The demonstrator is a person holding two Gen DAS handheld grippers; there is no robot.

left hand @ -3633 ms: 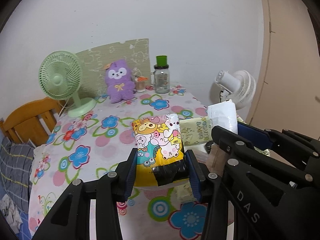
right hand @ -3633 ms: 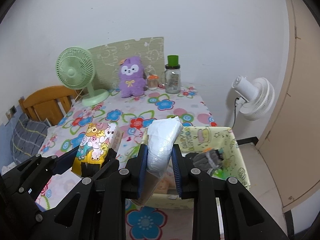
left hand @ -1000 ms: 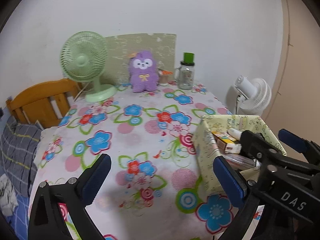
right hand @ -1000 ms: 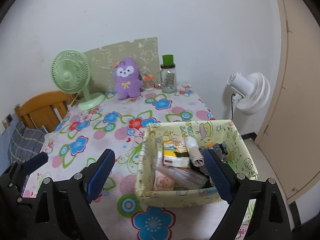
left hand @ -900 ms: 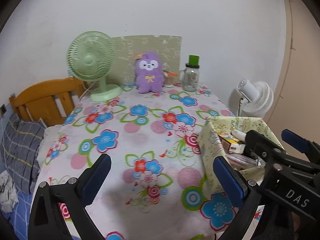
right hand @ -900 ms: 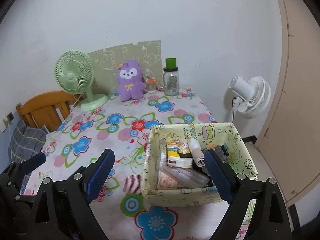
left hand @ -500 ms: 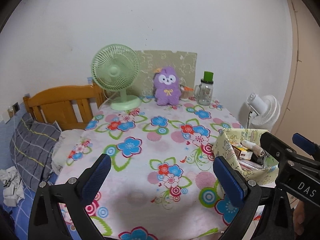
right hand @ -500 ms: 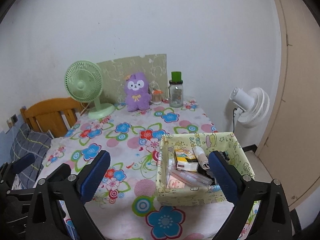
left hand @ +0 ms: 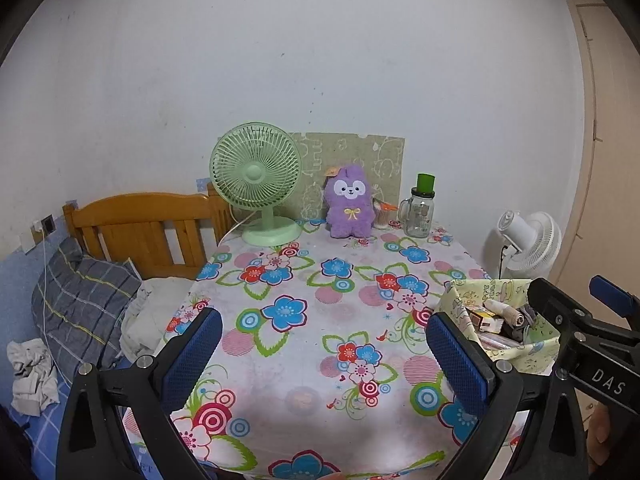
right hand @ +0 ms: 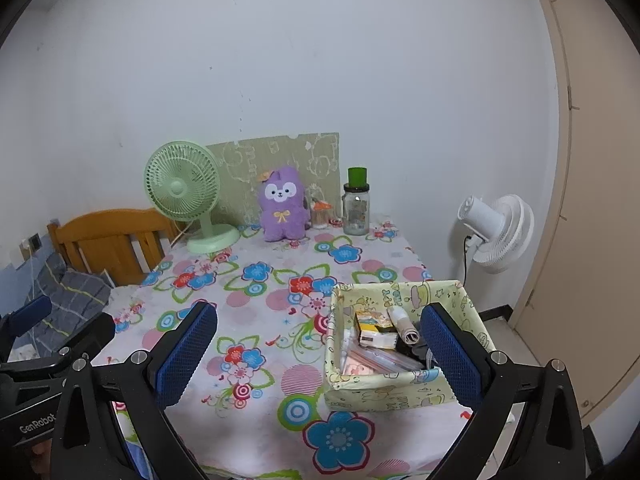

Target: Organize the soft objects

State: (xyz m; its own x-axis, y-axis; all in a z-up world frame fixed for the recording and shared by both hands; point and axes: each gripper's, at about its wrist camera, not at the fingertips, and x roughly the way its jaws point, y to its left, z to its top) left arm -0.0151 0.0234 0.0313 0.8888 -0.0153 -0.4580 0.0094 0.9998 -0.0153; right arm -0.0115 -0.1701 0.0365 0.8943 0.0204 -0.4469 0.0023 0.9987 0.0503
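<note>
Flowery cloth covers the table [right hand: 260, 344] by a white wall. Far: green fan [right hand: 182, 190], purple plush [right hand: 281, 205]. Near right: fabric bin [right hand: 404, 394]. Both the left gripper [left hand: 324, 356] and the right gripper [right hand: 320, 354] gape empty.

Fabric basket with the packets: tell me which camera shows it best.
Right wrist view: the fabric basket shows whole, with its contents visible from above. In the left wrist view it sits at the edge, partly hidden behind the gripper fingers.

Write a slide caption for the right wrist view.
Open right claw empty above the floral tablecloth, the filled fabric basket at its right and a purple plush toy by the wall.
</note>
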